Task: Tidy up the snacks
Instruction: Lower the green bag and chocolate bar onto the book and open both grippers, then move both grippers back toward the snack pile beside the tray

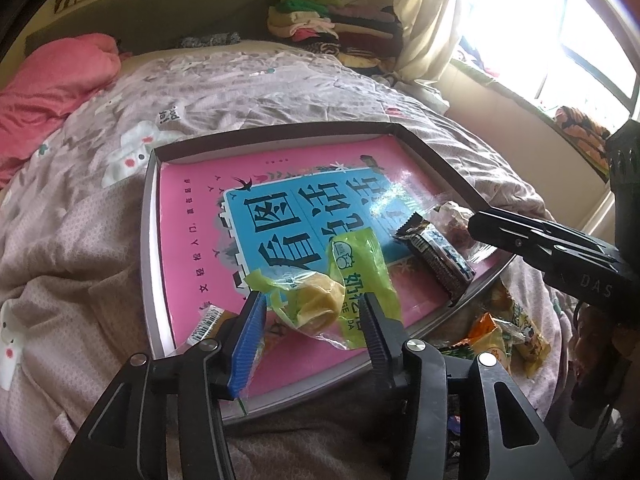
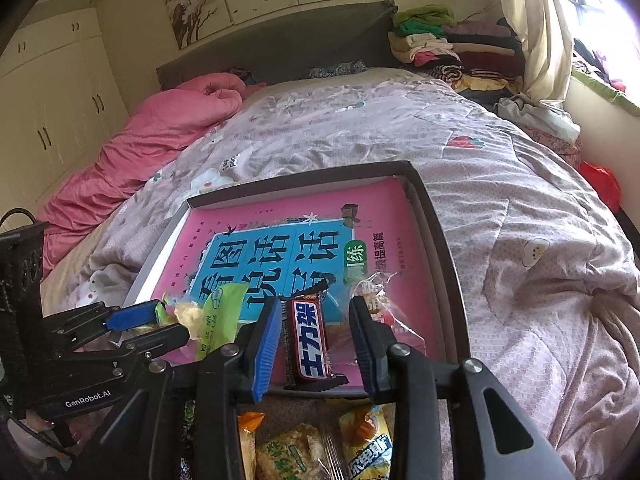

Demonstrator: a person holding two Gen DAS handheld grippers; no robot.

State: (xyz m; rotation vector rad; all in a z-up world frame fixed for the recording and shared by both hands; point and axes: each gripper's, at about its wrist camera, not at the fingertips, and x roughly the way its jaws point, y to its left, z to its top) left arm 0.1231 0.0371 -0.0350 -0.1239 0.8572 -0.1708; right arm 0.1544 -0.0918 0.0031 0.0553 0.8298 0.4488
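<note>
Snacks placed in shallow dark-rimmed cardboard tray (image 2: 448, 256) lined with pink and blue printed sheet, tray on bed with floral quilt (image 2: 520, 208). Green plastic-wrapped yellow pastry (image 1: 320, 300) between fingers of left hand-held gripper (image 1: 312, 316); jaws apart, pads not pressing. Dark brown wrapped chocolate bar (image 2: 310, 340) flat in tray between fingers of right hand-held gripper (image 2: 314, 340); jaws apart, gaps visible on both sides. Clear-wrapped snack (image 2: 380, 300) beside right finger. More packets (image 2: 320, 448) outside tray's near edge.
</note>
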